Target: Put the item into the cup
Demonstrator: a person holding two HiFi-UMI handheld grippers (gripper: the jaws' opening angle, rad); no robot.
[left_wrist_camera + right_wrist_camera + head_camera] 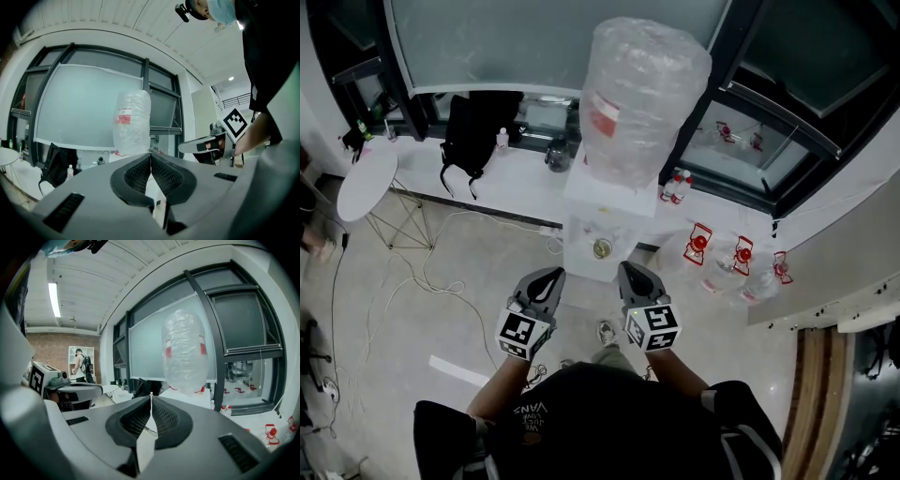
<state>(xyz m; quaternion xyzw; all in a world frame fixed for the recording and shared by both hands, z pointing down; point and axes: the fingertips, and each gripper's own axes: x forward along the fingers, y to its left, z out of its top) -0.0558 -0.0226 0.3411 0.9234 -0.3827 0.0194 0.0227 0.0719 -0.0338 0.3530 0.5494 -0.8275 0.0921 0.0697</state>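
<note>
A small cup with something yellowish inside stands in the alcove of a white water dispenser, under its big clear bottle. My left gripper and right gripper hover side by side just in front of the dispenser, pointing at it. In the left gripper view the left gripper is shut, its ribbed pads pressed together with nothing visible between them. The right gripper is also shut. A tiny white speck shows at the top of its seam; I cannot tell whether it is held.
A black backpack sits on the white sill to the left. A round white table stands far left, with cables on the floor. Red-and-white bottles stand right of the dispenser. A person stands far off.
</note>
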